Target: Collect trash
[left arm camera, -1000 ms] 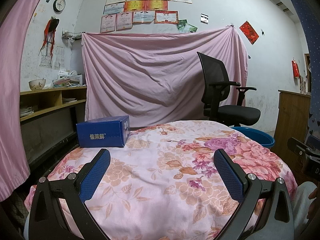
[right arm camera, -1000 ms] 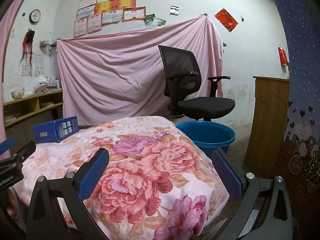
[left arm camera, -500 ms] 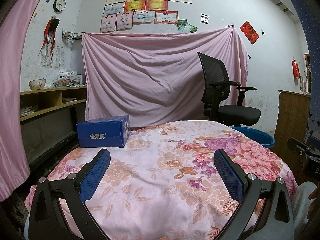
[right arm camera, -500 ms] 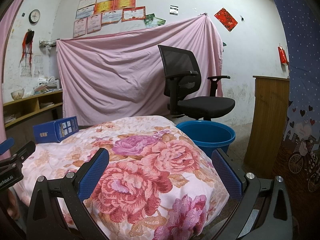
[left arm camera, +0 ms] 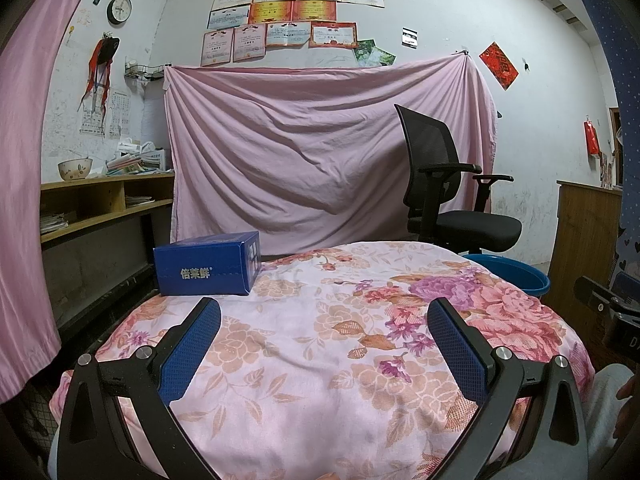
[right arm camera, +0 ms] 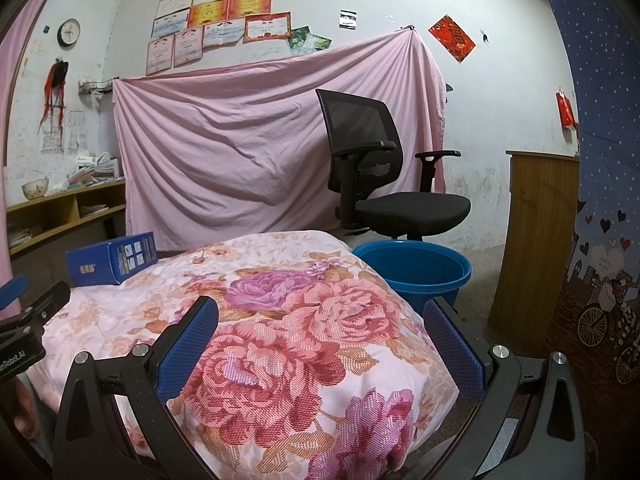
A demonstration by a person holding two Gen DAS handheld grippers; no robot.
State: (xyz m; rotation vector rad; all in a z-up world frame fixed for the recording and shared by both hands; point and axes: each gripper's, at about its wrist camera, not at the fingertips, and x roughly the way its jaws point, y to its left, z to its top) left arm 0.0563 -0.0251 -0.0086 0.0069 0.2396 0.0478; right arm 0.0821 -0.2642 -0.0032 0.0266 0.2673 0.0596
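Observation:
A blue cardboard box with white lettering lies on the far left part of a table covered by a floral cloth; it also shows in the right wrist view. My left gripper is open and empty, hovering over the near part of the cloth, well short of the box. My right gripper is open and empty over the table's right end. A blue plastic tub stands on the floor just beyond the table's right edge; its rim shows in the left wrist view.
A black office chair stands behind the tub, before a pink sheet hung on the wall. Wooden shelves with a bowl and papers run along the left. A wooden cabinet stands at the right.

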